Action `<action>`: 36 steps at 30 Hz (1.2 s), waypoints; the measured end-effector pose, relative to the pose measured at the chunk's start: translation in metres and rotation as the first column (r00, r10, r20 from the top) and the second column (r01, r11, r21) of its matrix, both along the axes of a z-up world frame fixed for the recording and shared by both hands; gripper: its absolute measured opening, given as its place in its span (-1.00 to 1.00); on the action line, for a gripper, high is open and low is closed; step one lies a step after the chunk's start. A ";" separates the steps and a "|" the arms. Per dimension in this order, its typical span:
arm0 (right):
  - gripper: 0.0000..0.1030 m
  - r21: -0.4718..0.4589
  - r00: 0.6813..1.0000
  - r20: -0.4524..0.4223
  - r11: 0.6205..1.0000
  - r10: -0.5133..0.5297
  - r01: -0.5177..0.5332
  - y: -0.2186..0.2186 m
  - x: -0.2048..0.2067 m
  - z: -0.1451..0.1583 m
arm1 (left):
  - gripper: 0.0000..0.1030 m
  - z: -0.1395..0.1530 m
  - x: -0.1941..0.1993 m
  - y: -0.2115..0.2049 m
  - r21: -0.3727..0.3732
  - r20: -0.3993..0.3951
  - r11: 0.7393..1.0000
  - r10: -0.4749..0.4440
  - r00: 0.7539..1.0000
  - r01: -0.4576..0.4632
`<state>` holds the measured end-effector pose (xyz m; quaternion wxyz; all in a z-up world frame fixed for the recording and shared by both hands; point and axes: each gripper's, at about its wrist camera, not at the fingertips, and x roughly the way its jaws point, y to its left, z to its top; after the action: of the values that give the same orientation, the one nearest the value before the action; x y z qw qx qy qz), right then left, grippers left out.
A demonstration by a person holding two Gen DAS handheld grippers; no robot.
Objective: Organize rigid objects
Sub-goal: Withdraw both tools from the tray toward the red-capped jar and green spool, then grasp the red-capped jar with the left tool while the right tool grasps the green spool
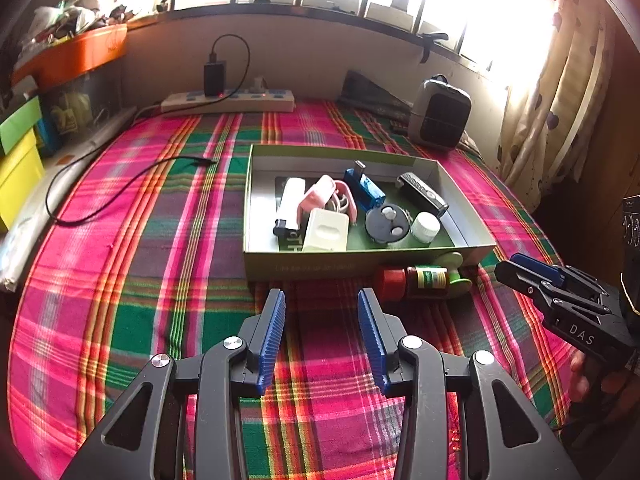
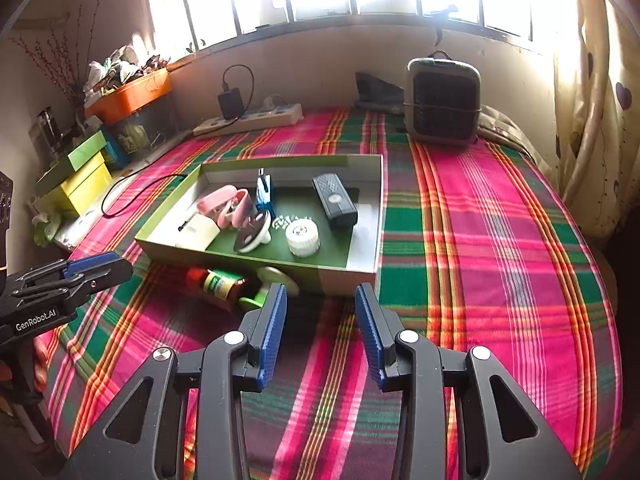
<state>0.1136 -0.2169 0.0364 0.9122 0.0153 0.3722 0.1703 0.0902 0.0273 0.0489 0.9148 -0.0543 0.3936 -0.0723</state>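
1. Currently both claws are part open and hold nothing: left claw (image 1: 322,300), right claw (image 2: 320,294), above the plaid bed cover (image 1: 140,280).
2. Judged step: fetch the red-capped bottle (image 1: 416,282) lying outside the box (image 1: 312,266), touching its near wall.
3. Advice: approach low and close across the bottle's body, since it may roll.
4. Bottle sits right of the left claw's tips; lower left of centre in the right wrist view, left of that claw.

- Open box (image 1: 360,268): 1
- Items inside it: 7 (some overlap, count approximate)
- Red-capped bottle (image 1: 416,282) outside, touching box front: 1
- Green disc-shaped item (image 1: 456,276) beside bottle: 1
- Power strip (image 1: 228,102): 1
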 end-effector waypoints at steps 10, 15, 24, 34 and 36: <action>-0.27 0.040 0.997 -0.057 0.998 0.043 -0.041 0.021 0.005 -0.010 | -0.28 -0.013 -0.007 0.002 -0.022 -0.029 1.000 -0.008 1.000 0.008; -0.24 0.035 0.996 -0.084 0.999 0.041 -0.038 0.032 0.013 -0.015 | -0.28 -0.015 -0.008 0.005 -0.035 -0.032 0.999 -0.013 0.999 0.012; -0.16 0.042 0.992 -0.122 0.999 0.039 -0.034 0.040 0.019 -0.020 | -0.28 -0.017 -0.008 0.010 -0.054 -0.033 0.998 -0.015 0.999 0.014; -0.16 0.020 0.989 -0.139 0.999 0.044 -0.041 0.048 0.021 -0.028 | -0.28 -0.018 -0.008 0.013 -0.071 -0.042 0.997 -0.018 0.999 0.015; -0.27 0.016 0.990 -0.132 0.998 0.054 -0.053 0.048 0.019 -0.027 | -0.28 -0.019 -0.008 0.014 -0.074 -0.042 0.997 -0.017 0.999 0.014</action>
<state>0.1327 -0.1686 0.0091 0.8806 0.0220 0.4311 0.1956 0.0822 0.0413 0.0301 0.9031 -0.0863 0.4104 -0.0927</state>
